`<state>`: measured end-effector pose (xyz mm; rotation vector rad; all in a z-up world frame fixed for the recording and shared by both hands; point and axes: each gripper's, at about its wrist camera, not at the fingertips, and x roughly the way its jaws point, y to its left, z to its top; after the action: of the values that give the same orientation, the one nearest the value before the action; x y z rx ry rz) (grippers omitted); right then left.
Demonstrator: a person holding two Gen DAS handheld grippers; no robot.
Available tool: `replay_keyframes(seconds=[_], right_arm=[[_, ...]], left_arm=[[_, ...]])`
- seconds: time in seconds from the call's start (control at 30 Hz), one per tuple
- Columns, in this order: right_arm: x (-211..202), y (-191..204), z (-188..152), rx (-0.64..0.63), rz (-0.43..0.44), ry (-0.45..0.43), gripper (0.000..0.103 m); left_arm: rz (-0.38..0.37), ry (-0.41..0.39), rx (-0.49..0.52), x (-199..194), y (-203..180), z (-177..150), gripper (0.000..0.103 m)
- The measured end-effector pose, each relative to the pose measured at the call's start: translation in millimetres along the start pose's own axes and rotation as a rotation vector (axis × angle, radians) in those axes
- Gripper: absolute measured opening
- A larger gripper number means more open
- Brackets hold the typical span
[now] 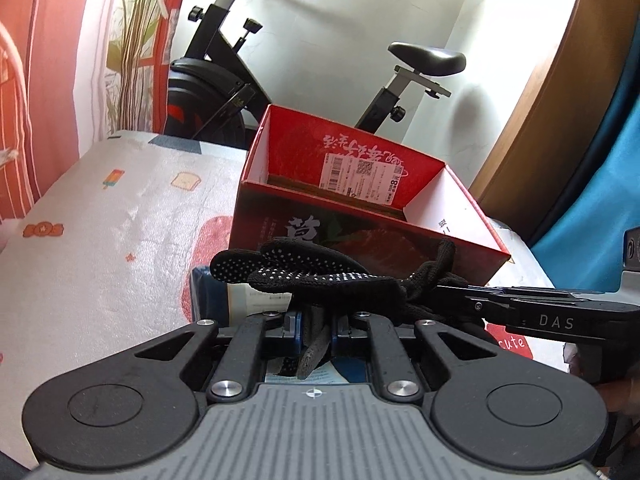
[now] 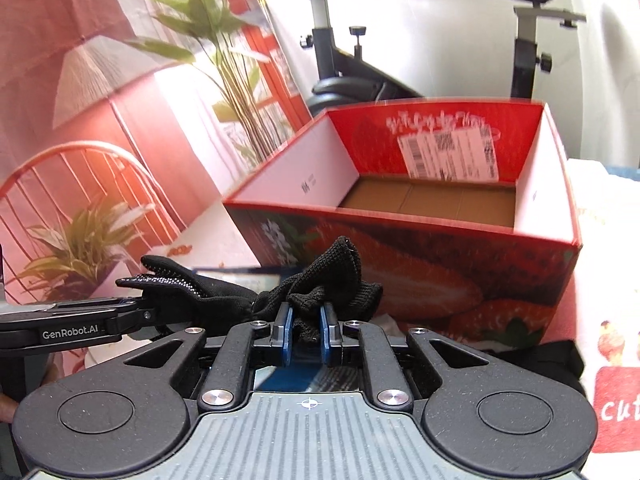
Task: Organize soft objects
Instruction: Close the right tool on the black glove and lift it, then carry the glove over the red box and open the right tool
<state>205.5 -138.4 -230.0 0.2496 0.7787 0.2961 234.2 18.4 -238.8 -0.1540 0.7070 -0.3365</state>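
Observation:
A black knitted glove (image 1: pixel 304 272) with white grip dots hangs stretched between my two grippers, just in front of an open red cardboard box (image 1: pixel 360 236). My left gripper (image 1: pixel 316 332) is shut on the glove's finger end. My right gripper (image 1: pixel 444 292) reaches in from the right, shut on the cuff end. In the right wrist view the cuff of the glove (image 2: pixel 336 276) bunches up between the blue pads of my right gripper (image 2: pixel 306 326). My left gripper (image 2: pixel 150 312) comes in from the left, clamped on the dotted fingers. The box (image 2: pixel 440 264) shows only a bare brown floor inside.
The box stands on a table with a printed cloth (image 1: pixel 100 240). A blue and white flat package (image 1: pixel 256 300) lies under the glove. An exercise bike (image 1: pixel 224 92) stands behind the table. A printed red backdrop (image 2: pixel 120 120) is at the left, a blue cloth (image 1: pixel 600 200) at the right.

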Motion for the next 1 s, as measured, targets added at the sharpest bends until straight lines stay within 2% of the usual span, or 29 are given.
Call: replay_keyframes(seconds=[0.3,0.53,0.77,1.0], right_arm=[[-33,14,22,-0.041,-0.041,-0.077,0.013],[-54,20,48,-0.073,-0.078,-0.138,0.012],[-52,9,77,-0.064,-0.143,-0.175,0.013],[-8,-16,97,-0.047,-0.216,-0.106,0.013]], left_arm=[[-0.058,-0.017,0.021,-11,-10,35,0.013],[-0.087,-0.058,0.104,-6,-25,67,0.013],[-0.090,-0.039,0.170,36,-36,100,0.013],[-0.092,0.059,0.144,94,-34,115,0.013]])
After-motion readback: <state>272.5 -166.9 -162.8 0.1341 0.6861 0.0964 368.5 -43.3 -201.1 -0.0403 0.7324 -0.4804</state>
